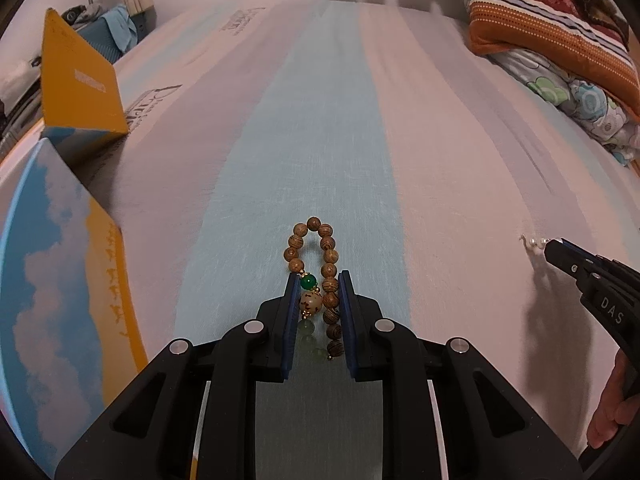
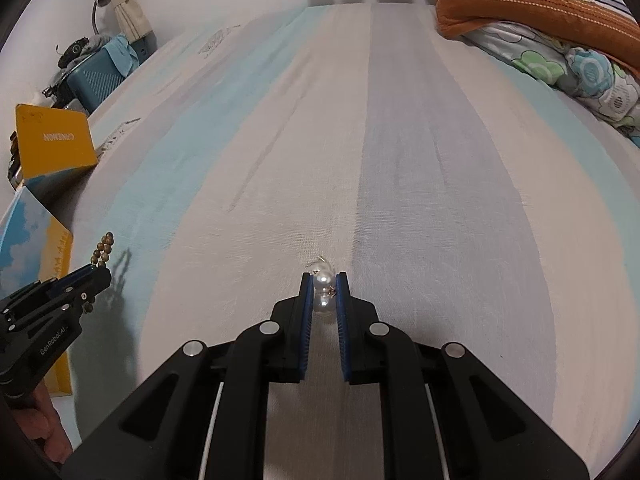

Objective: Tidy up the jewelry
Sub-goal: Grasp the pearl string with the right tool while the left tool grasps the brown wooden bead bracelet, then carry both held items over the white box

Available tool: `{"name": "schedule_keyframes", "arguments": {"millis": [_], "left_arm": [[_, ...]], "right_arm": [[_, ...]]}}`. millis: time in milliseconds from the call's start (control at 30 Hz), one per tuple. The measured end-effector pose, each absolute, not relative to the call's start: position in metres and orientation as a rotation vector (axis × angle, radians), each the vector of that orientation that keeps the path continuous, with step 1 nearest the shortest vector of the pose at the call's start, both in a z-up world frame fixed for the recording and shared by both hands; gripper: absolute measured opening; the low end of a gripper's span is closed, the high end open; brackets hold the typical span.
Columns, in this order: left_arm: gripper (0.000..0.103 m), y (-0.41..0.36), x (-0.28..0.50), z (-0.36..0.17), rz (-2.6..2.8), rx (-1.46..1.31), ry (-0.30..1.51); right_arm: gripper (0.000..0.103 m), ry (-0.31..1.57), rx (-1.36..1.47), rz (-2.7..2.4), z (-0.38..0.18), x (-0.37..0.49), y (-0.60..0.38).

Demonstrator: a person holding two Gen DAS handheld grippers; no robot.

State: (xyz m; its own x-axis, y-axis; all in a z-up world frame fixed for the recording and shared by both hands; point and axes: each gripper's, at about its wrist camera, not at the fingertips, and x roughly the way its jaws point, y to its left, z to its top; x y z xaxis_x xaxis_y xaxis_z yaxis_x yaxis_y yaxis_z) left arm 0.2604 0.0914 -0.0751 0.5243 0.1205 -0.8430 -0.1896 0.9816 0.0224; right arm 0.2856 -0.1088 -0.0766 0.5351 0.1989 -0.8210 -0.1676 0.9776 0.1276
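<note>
My left gripper (image 1: 319,280) is shut on a brown wooden bead bracelet (image 1: 329,258) with a green bead and a cream bead, held above the striped bed sheet; its loop sticks out past the fingertips. It also shows at the left of the right wrist view (image 2: 103,249). My right gripper (image 2: 324,278) is shut on pearl earrings (image 2: 323,281), white pearls with a thin gold hook. The right gripper (image 1: 550,249) shows at the right of the left wrist view with the pearls (image 1: 536,243) at its tip. An open yellow and blue box (image 1: 68,260) stands at the left.
The box's yellow lid (image 1: 80,84) stands upright at the far left. Folded blankets and a striped pillow (image 1: 560,40) lie at the far right. A blue suitcase (image 2: 96,76) stands beyond the bed's left edge. The pastel-striped sheet (image 2: 360,160) stretches ahead.
</note>
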Motion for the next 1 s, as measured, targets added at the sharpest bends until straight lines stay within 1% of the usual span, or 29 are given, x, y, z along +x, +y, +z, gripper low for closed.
{"name": "schedule_keyframes", "arguments": {"millis": [567, 1000], "left_arm": [[0.018, 0.078, 0.22, -0.04, 0.193, -0.069, 0.984], [0.018, 0.095, 0.194, -0.001, 0.206, -0.068, 0.963]], "right_arm": [[0.011, 0.954, 0.047, 0.207, -0.041, 0.249, -0.112], [0.011, 0.875, 0.01, 0.214, 0.004, 0.217, -0.089]]}}
